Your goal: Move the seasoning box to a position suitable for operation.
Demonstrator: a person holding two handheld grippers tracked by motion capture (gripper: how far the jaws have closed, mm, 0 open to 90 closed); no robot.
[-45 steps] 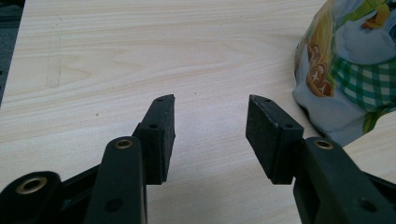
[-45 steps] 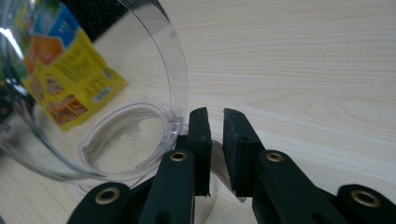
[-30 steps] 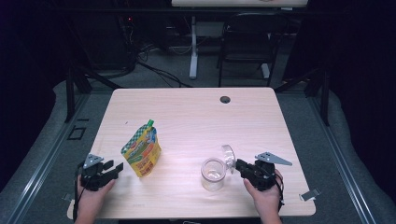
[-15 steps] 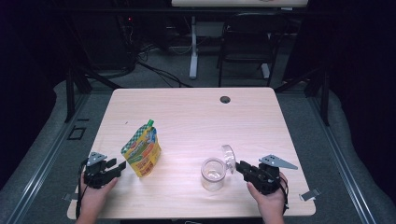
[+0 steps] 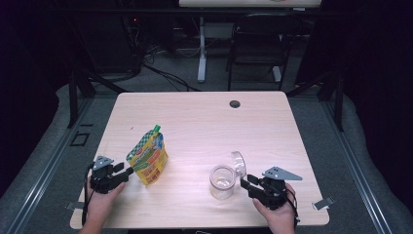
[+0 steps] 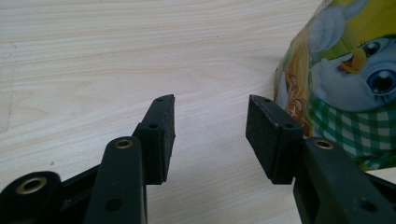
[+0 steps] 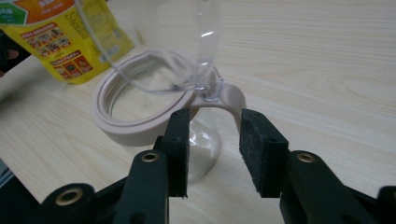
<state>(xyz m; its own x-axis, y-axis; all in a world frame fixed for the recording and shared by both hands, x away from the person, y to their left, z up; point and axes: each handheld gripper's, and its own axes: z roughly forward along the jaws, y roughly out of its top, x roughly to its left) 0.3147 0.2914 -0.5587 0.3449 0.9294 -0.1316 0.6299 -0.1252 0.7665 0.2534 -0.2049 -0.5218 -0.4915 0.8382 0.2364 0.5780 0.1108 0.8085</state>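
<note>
The clear jar [image 5: 222, 181], light, rigid and slick with its hinged lid [image 5: 238, 163] up, stands right of the soft pouch [image 5: 147, 158]; right claw [image 5: 248, 184], jaws just opening beside its rim, grips nothing, left claw [image 5: 127, 171] gapes empty.

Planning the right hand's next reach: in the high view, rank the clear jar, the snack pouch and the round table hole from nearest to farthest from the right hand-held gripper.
1. Clear jar, just left of the right hand-held gripper, lid open.
2. Round table hole, at the far edge.
3. Snack pouch, across the table by the left hand.
</note>
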